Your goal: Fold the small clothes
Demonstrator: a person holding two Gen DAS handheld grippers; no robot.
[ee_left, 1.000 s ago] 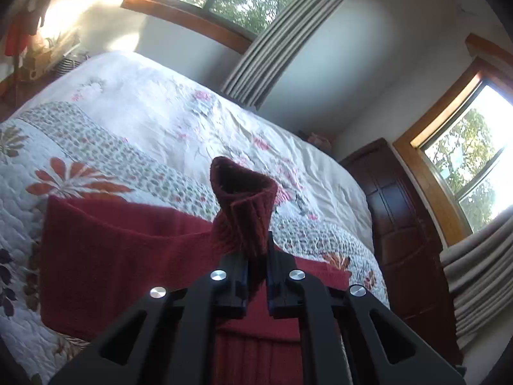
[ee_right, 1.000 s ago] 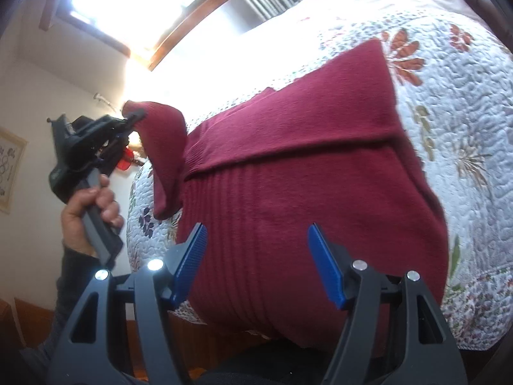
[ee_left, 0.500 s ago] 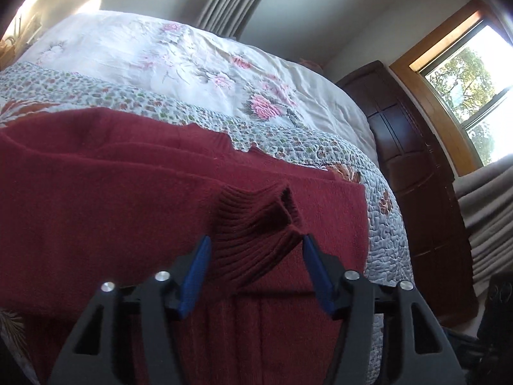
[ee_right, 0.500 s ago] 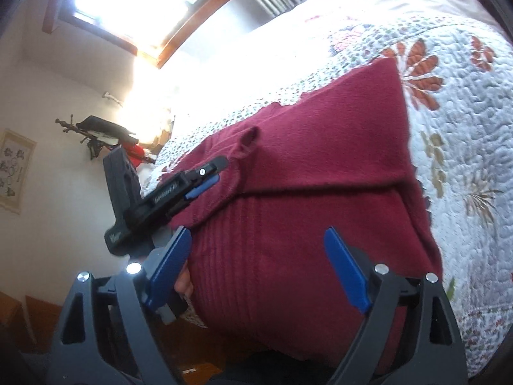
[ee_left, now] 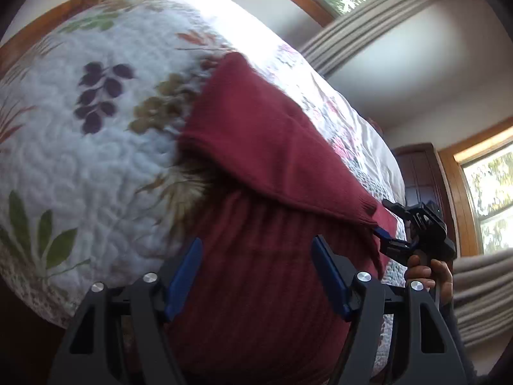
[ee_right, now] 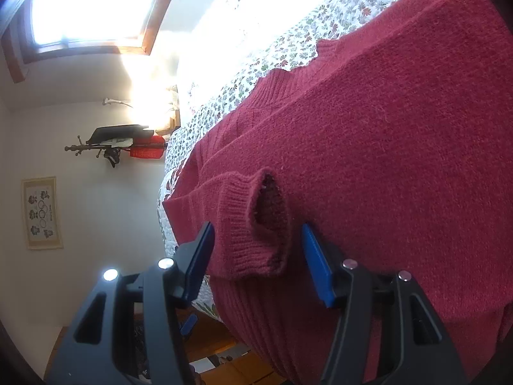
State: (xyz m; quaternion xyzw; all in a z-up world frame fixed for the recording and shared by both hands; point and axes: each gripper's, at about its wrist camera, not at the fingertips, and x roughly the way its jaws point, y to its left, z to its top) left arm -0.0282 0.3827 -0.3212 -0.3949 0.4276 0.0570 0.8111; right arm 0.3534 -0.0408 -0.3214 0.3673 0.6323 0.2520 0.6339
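Both tools gape apart, left tool over the sweater, its hem cut off; right tool straddles the cuff.

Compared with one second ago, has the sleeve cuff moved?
Yes. It was lifted in the air at the left; now the cuff lies down on the sweater body, between the right gripper's open fingers.

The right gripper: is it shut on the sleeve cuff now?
No, the right gripper is open, its blue fingers apart on either side of the sleeve cuff.
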